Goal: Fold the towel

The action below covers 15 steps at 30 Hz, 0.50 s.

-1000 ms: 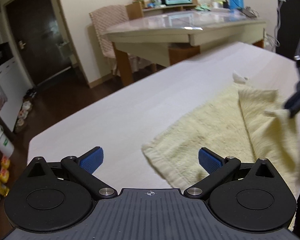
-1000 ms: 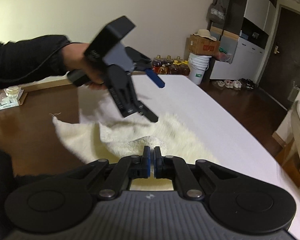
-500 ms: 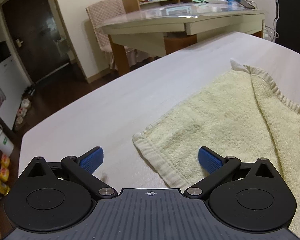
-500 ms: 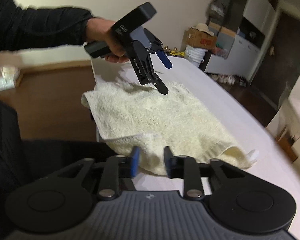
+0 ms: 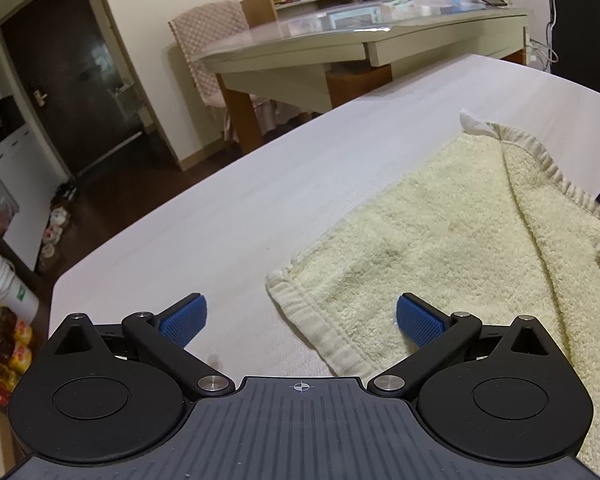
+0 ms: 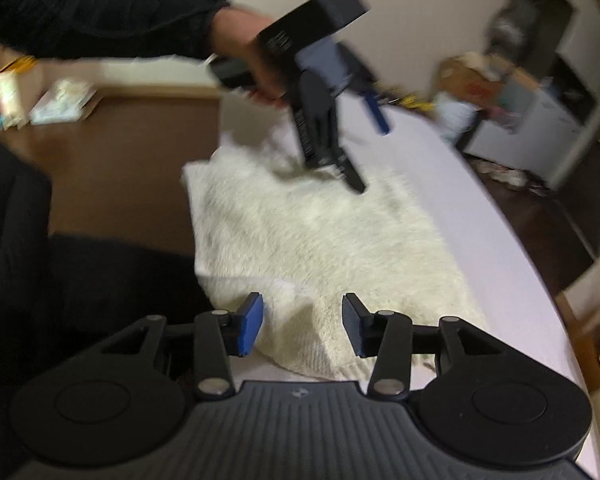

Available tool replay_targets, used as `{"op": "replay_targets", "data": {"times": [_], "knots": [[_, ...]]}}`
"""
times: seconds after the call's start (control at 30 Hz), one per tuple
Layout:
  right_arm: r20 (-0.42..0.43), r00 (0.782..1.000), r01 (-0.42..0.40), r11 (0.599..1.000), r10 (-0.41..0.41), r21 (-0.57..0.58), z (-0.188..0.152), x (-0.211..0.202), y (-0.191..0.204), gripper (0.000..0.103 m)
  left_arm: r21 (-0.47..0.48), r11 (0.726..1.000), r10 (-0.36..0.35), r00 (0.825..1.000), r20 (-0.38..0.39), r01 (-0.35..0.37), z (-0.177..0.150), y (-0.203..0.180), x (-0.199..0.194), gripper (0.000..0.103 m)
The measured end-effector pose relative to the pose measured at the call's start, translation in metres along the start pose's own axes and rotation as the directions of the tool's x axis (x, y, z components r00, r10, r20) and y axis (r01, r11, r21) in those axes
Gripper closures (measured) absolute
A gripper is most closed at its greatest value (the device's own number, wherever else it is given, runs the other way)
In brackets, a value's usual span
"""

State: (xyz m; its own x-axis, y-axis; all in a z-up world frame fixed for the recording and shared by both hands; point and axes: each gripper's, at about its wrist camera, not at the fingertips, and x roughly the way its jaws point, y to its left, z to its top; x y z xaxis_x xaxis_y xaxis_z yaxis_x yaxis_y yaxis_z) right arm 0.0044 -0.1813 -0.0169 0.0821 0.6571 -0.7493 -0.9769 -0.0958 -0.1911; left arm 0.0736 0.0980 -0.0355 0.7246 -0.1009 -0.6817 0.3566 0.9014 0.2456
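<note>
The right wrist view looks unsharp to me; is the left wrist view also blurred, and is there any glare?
Left wrist view: sharp, the towel weave is clear; glare lies on the glass-topped table; fisheye bends the door frame. Right wrist view: motion blur smears the towel, the left gripper and the background.

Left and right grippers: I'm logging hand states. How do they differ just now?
The left gripper gapes wider than the right gripper. The left gripper's fingers straddle a flat corner of the towel on the white table; the right gripper's flank a raised fold at another edge. Shared: both are open, with blue pads, gripping nothing.
</note>
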Motion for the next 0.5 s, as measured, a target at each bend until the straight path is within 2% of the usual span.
{"op": "replay_targets", "data": {"times": [0.17,0.3,0.5], "knots": [[-0.058,0.989,-0.137,0.990,0.138,0.020,0.010,0.013,-0.026,0.045,-0.004,1.000,-0.008,1.000,0.002,0.008,0.000,0.003,0.000,0.000],[-0.077,0.967,-0.239,0.969,0.243,0.060,0.011,0.020,-0.041,0.045,-0.009,1.000,-0.014,1.000,0.003,0.014,0.000,0.005,-0.001,0.000],[-0.060,0.929,-0.356,0.925,0.366,0.130,0.004,0.015,-0.048,0.047,-0.013,1.000,-0.016,1.000,0.003,0.016,0.000,0.008,-0.002,0.000]]}}
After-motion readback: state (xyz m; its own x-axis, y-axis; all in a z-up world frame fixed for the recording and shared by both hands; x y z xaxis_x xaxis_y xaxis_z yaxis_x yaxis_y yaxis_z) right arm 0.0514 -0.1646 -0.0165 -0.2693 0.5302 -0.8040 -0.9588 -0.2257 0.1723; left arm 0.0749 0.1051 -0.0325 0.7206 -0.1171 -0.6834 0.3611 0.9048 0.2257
